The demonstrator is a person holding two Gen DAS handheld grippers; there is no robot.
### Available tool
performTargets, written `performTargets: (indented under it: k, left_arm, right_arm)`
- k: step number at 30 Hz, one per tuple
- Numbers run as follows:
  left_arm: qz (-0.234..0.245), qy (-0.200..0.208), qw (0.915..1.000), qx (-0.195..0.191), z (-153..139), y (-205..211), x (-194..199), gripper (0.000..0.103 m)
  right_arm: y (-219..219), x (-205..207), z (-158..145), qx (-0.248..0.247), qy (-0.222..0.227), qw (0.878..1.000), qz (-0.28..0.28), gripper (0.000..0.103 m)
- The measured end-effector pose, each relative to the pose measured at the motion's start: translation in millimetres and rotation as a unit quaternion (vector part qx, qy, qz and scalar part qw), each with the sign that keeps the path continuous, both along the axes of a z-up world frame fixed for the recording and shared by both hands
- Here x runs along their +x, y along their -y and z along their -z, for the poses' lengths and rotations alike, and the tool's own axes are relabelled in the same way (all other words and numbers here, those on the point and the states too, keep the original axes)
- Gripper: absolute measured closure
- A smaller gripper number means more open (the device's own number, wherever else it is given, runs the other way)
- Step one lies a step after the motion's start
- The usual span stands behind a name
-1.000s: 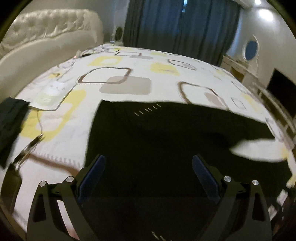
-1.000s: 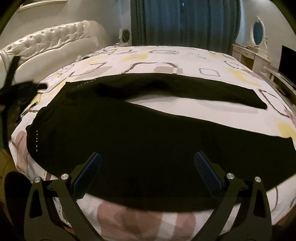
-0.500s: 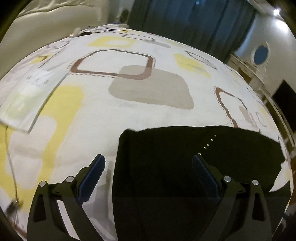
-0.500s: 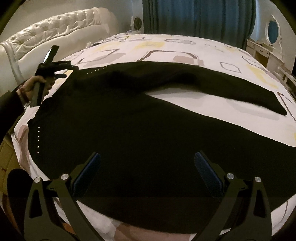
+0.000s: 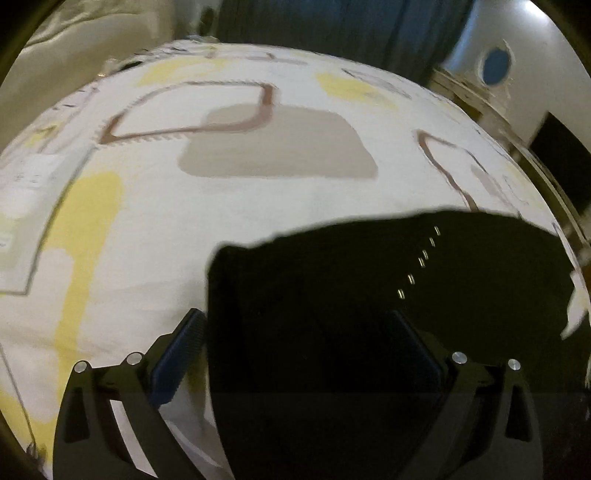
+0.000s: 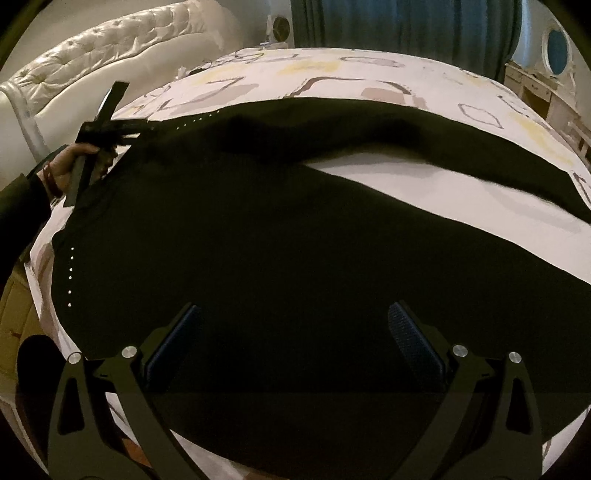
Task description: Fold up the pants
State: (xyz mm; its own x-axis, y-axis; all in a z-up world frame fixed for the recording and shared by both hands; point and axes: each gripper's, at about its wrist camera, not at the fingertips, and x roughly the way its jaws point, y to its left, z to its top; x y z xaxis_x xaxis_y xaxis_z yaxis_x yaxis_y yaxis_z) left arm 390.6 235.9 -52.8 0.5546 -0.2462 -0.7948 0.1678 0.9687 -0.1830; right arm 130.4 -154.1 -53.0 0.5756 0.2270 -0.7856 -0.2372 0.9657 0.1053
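Observation:
Black pants (image 6: 277,229) lie spread on the patterned bed sheet (image 6: 369,70), waistband at the left and both legs running to the right. Small white studs mark the waistband corners. My right gripper (image 6: 295,343) hangs open low over the near leg, nothing between its fingers. In the left wrist view the far waistband corner (image 5: 332,295) reaches in between the open fingers of my left gripper (image 5: 295,350). The left finger (image 5: 181,350) is over bare sheet. From the right wrist view, a hand (image 6: 70,166) holds the left gripper (image 6: 122,127) at that corner.
A tufted white headboard (image 6: 110,55) stands at the back left and dark curtains (image 6: 406,22) hang behind the bed. A dresser with an oval mirror (image 6: 554,48) is at the right. A pale sheet of paper (image 5: 22,221) lies left of the pants. The bed's near edge (image 6: 44,295) drops off.
My left gripper has come down and in on the far waistband corner, which now lies between its fingers. My right gripper has drawn closer to the pants. Both stay open.

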Motion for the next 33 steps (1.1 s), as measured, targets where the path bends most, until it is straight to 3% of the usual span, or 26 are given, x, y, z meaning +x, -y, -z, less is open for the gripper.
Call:
performTargets:
  k: [4, 5, 6, 7, 8, 12, 14, 16, 20, 23, 26, 27, 31, 33]
  left_arm:
    - [-0.018, 0.014, 0.9996, -0.016, -3, -4, 9, 0.005]
    - [-0.019, 0.009, 0.9997, -0.007, -1, -4, 12, 0.010]
    - [-0.017, 0.009, 0.9998, -0.003, -1, -3, 13, 0.041]
    - [-0.017, 0.007, 0.9998, 0.007, 0, -2, 15, 0.055]
    - [-0.027, 0.003, 0.9994, 0.020, 0, -4, 18, 0.061]
    - [-0.022, -0.004, 0.9997, -0.011, -2, -12, 22, 0.085]
    - [-0.015, -0.003, 0.9995, -0.026, -4, -14, 21, 0.092]
    - [-0.014, -0.001, 0.9994, -0.031, -6, -15, 20, 0.094]
    - [-0.012, 0.010, 0.9991, -0.040, -12, -14, 17, 0.096]
    - [-0.003, 0.024, 0.9980, -0.059, -17, -17, 14, 0.096]
    - [0.004, 0.039, 0.9952, -0.090, -20, -25, 9, 0.095]
    - [0.004, 0.042, 0.9941, -0.100, -20, -27, 7, 0.095]
    - [0.009, 0.062, 0.9895, -0.130, -23, -33, 1, 0.095]
    - [0.009, 0.063, 0.9892, -0.132, -24, -34, 0, 0.095]
  right_arm:
    - [-1, 4, -1, 0.000, -0.002, 1.000, -0.013, 0.002]
    - [-1, 6, -3, 0.001, -0.002, 1.000, -0.018, 0.002]
    - [0, 8, -5, 0.002, -0.002, 1.000, -0.022, 0.002]
    - [1, 10, -6, 0.003, -0.002, 1.000, -0.024, 0.002]
    - [3, 14, -9, 0.007, -0.002, 1.000, -0.028, 0.002]
    - [16, 36, -28, 0.041, -0.001, 0.997, -0.063, 0.002]
    - [28, 59, -45, 0.066, 0.006, 0.993, -0.094, 0.002]
    - [41, 84, -59, 0.059, 0.028, 0.992, -0.106, 0.002]
    - [71, 165, -80, -0.006, 0.069, 0.991, -0.118, 0.002]
    - [85, 228, -78, -0.030, 0.061, 0.989, -0.131, 0.002]
    - [78, 282, -62, -0.096, 0.042, 0.982, -0.156, 0.002]
    - [77, 294, -56, -0.100, 0.030, 0.981, -0.164, 0.004]
    - [71, 333, -29, -0.080, -0.025, 0.977, -0.195, 0.038]
    - [65, 344, -15, -0.093, -0.046, 0.974, -0.203, 0.039]
